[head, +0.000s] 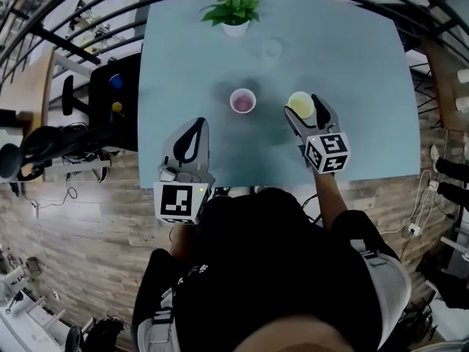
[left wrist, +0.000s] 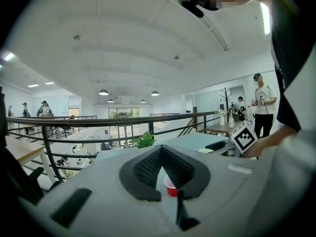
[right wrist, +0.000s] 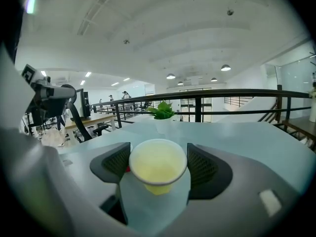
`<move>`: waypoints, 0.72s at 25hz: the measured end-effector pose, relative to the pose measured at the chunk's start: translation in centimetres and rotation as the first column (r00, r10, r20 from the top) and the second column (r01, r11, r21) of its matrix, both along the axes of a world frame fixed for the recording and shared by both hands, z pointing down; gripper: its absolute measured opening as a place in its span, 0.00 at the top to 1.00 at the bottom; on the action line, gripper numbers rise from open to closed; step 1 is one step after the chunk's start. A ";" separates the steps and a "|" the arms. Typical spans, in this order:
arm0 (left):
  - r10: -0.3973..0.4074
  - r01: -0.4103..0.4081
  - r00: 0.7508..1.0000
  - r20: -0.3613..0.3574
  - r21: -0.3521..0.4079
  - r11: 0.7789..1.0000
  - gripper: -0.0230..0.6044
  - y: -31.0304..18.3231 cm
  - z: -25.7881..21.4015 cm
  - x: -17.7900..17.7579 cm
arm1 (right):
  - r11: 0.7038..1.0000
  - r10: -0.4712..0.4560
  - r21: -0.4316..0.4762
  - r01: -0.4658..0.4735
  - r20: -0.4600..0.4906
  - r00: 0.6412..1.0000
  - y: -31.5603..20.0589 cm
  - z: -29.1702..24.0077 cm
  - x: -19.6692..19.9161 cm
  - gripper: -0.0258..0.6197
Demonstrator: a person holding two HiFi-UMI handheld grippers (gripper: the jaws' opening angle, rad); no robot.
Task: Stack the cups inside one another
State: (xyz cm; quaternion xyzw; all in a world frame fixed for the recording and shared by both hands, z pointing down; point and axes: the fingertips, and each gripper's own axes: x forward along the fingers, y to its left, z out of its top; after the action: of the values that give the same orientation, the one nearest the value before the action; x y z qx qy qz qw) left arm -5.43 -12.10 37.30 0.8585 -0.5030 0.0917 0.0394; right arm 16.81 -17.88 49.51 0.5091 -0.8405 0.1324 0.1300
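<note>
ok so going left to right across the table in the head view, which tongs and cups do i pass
left tongs → pink cup → clear cup → yellow cup

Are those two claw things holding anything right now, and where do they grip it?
The right gripper clasps the yellow cup between its jaws, on opposite sides at the rim. The left gripper holds nothing; its jaws are together.

Looks along the left tool [left wrist: 161, 148], pad tips pressed together, nothing gripped. Through the gap below them, frames a red cup [left wrist: 171, 187] on the table [left wrist: 190, 138]. Beyond, a potted plant [left wrist: 144, 140]; rightward, the right tool [left wrist: 216, 145] beside a yellow cup [left wrist: 206, 150].
</note>
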 end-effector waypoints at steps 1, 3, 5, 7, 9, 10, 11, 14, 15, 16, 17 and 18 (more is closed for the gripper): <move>-0.007 0.007 1.000 -0.001 -0.001 1.000 0.98 0.1 -0.1 -0.4 | 1.000 -0.012 0.003 0.012 0.003 1.000 -0.1 -0.3 -0.6 0.40; -0.021 0.021 1.000 -0.004 0.001 1.000 0.98 0.2 -0.3 -1.1 | 0.999 -0.038 0.008 0.038 0.009 0.999 -0.3 -1.0 -1.8 0.40; -0.035 0.035 0.999 -0.004 0.013 0.999 0.98 0.2 -0.6 -2.0 | 0.998 -0.064 0.021 0.064 0.017 0.998 -0.7 -1.8 -3.0 0.40; -0.050 0.050 0.999 -0.006 0.021 0.999 0.98 0.3 -0.8 -2.8 | 0.995 -0.091 0.036 0.090 0.024 0.996 -1.0 -2.6 -4.3 0.40; -0.066 0.066 0.998 -0.007 0.021 0.998 0.98 0.5 -0.8 -3.6 | 0.992 -0.119 0.047 0.118 0.030 0.992 -1.3 -3.2 -5.7 0.40; -0.075 0.075 0.997 -0.008 0.018 0.997 0.98 0.5 -0.7 -4.1 | 0.990 -0.134 0.051 0.132 0.033 0.990 -1.4 -3.4 -6.4 0.40; -0.083 0.084 0.996 -0.010 0.015 0.996 0.98 0.6 -0.7 -4.5 | 0.988 -0.148 0.053 0.146 0.036 0.988 -1.5 -3.5 -7.0 0.40; -0.104 0.104 0.995 -0.009 0.018 0.994 0.98 0.8 -0.6 -5.5 | 0.982 -0.183 0.057 0.181 0.044 0.982 -1.7 -3.7 -8.8 0.40; -0.111 0.111 0.994 -0.008 0.020 0.994 0.98 0.9 -0.7 -5.9 | 0.980 -0.194 0.058 0.191 0.045 0.980 -1.8 -3.7 -9.3 0.40; -0.119 0.119 0.993 -0.007 0.021 0.993 0.98 1.0 -0.7 -6.2 | 0.978 -0.204 0.059 0.201 0.047 0.978 -1.8 -3.7 -9.8 0.40; -0.127 0.127 0.992 -0.007 0.021 0.992 0.98 1.0 -0.7 -6.6 | 0.976 -0.215 0.059 0.212 0.049 0.975 -1.9 -3.7 -10.3 0.40; -0.136 0.136 0.991 -0.008 0.020 0.991 0.98 1.1 -0.6 -7.0 | 0.973 -0.225 0.059 0.222 0.051 0.973 -2.0 -3.7 -10.8 0.40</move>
State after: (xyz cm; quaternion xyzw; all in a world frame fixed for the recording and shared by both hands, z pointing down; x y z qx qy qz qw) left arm -12.38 -11.04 36.67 0.8229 -0.5611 0.0806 0.0383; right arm 5.97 -19.84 45.83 0.4107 -0.8989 0.1092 0.1065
